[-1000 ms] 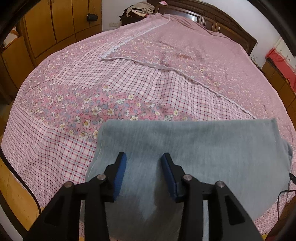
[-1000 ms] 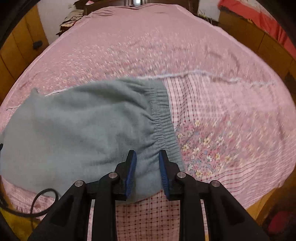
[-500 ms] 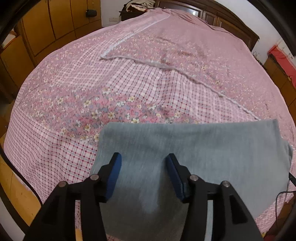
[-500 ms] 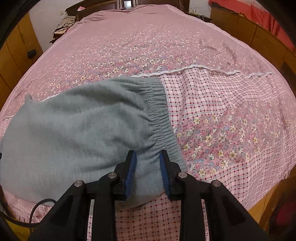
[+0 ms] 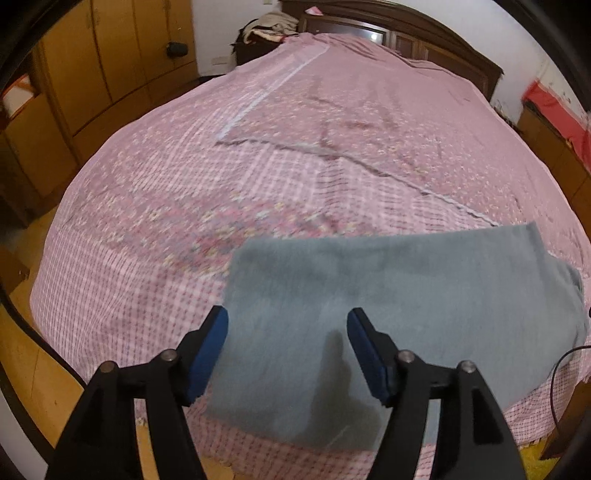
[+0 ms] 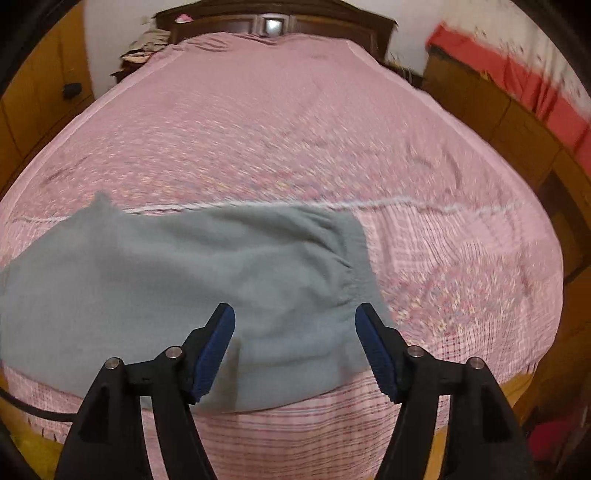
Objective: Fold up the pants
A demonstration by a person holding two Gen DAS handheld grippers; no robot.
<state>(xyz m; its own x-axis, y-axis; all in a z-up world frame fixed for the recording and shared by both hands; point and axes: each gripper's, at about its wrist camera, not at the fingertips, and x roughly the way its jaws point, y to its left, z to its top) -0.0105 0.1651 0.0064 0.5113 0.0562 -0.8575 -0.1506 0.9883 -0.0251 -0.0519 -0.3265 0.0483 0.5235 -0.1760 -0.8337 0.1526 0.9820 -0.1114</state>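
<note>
Grey-blue pants [image 5: 388, 295] lie folded flat at the near edge of the pink bed. In the right wrist view the pants [image 6: 192, 273] show their gathered elastic waistband [image 6: 356, 251] at the right end. My left gripper [image 5: 288, 325] hovers over the pants' left end, its jaws opening, nothing pressed between the blue pads. Above the waistband end, my right gripper [image 6: 294, 321] has its jaws opening wide too, and the cloth lies free below them. Both views are blurred by motion.
The bed carries a pink floral and checked sheet [image 5: 184, 206] with a white trim line [image 6: 406, 203]. A dark headboard [image 5: 406, 40] and a clothes pile [image 5: 266, 26] are at the far end. Wooden cabinets [image 5: 92, 66] flank the bed; a black cable [image 6: 33, 410] hangs at the near edge.
Both grippers have opened wide and let go of the pants. The right gripper has risen and pulled back from the waistband; the left gripper has lifted a little.
</note>
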